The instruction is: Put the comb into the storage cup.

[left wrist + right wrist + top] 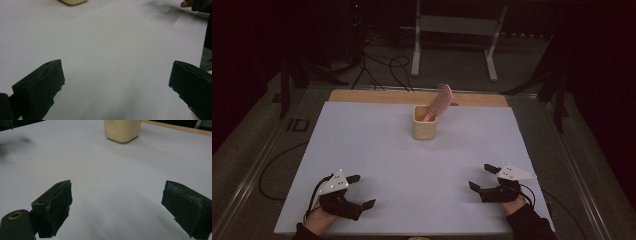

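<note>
While both jaws of the left hand-held gripper [360, 190] stand wide apart with nothing between them, the right hand-held gripper [482, 176] is spread just as wide and empty too. Each rests low at the near edge of the white bench [377, 150], well apart from the other. Far ahead of both, roughly midway between them, stands a cream cup [424, 123] with a pink hairbrush [439, 101] leaning in it, its head tilted up and away from the left hand-held gripper.
</note>
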